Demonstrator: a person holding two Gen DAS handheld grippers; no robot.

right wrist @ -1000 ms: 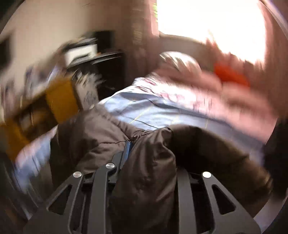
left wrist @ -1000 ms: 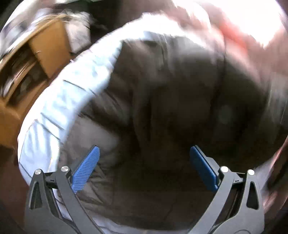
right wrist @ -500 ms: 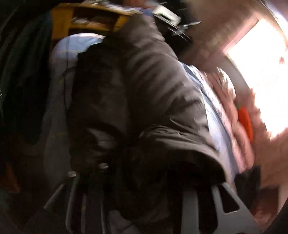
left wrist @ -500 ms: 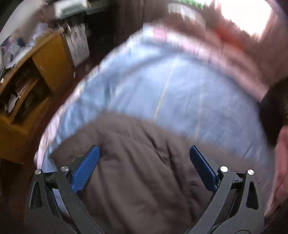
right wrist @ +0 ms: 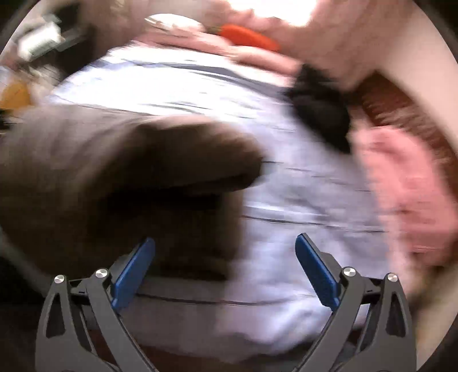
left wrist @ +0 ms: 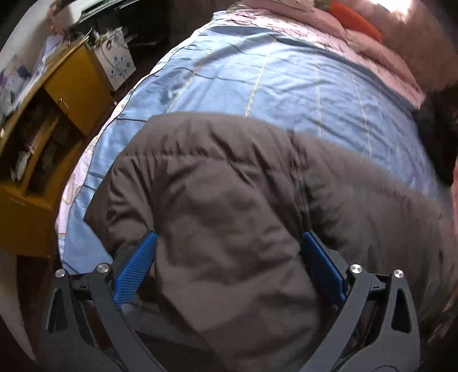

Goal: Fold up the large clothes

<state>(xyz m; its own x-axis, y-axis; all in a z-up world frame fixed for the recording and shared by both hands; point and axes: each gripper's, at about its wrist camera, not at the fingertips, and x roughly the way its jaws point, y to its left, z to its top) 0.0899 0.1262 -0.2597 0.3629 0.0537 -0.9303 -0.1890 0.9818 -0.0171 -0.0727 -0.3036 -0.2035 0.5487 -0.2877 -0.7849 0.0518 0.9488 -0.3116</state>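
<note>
In the left wrist view, a yellow wooden cabinet [left wrist: 71, 85] stands at the upper left of the frame, beside the bed's edge. The blue striped bedsheet [left wrist: 272, 77] fills the upper middle. A brown padded jacket [left wrist: 229, 206] lies on it, spreading across the centre and lower part of the frame. The left gripper [left wrist: 227, 263] hangs over the jacket with its blue fingers [left wrist: 134, 271] spread wide, released and grasping nothing; the jacket's bulk shows between and beyond them. At the upper right lie a pink blanket [left wrist: 380, 48] and an orange item [left wrist: 357, 17].

The right wrist view is blurred. The jacket [right wrist: 123, 177] takes up the left and centre of the frame, its rounded end reaching toward the middle. The right gripper [right wrist: 224, 266] is also released, its fingers [right wrist: 131, 274] wide apart: the left one sits at the jacket's lower edge, the right one over bare sheet [right wrist: 286, 206]. A black garment [right wrist: 320, 108] lies at the upper right, with pink bedding [right wrist: 400, 189] at the right edge.
</note>
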